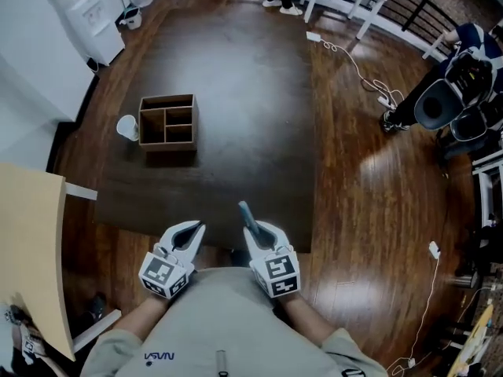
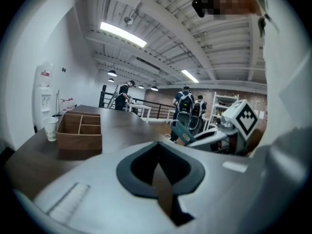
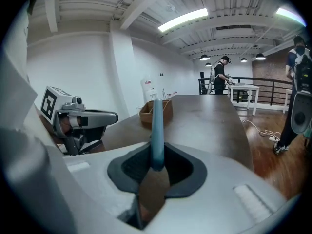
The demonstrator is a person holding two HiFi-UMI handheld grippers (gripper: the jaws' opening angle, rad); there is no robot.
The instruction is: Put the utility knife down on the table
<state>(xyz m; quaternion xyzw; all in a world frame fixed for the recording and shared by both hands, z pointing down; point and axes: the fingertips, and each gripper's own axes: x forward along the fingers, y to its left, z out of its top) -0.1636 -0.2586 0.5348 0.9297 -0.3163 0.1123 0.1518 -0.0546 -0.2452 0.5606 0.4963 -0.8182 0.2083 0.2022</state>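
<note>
1. Two tongs are held close to the person's body at the near edge of the dark desk [image 1: 236, 93], side by side and a little apart.
2. The right tongs [image 1: 255, 228] are clenched on the utility knife [image 1: 247, 215]. In the right gripper view its blue-grey body [image 3: 157, 130] stands between the dark pads [image 3: 131, 167] and sticks out past them, pointing away from the person.
3. The knife is in the air, not on the desk. The left gripper view shows it [image 2: 181, 131] tilted upward out of the right tongs [image 2: 214, 135], with the desk surface lower and to the left of it.
4. The left tongs [image 1: 189, 230] are closed with nothing between them. In the left gripper view the tongs [image 2: 158, 165] meet at the tip, and only a thin brown sliver shows through behind.
5. From the right gripper view the left tongs [image 3: 80, 118] sit to the left, their marker cube [image 3: 52, 104] toward the person.
6. Farther out on the desk stands a wooden box [image 1: 167, 122] split into compartments, well apart from both tongs.
7. A white cup [image 1: 128, 126] stands just beside the box on its left; the left gripper view shows it upright [image 2: 50, 128].
8. The rest of the desk top shows as bare dark wood, and a wooden floor [image 1: 369, 187] surrounds it.
</note>
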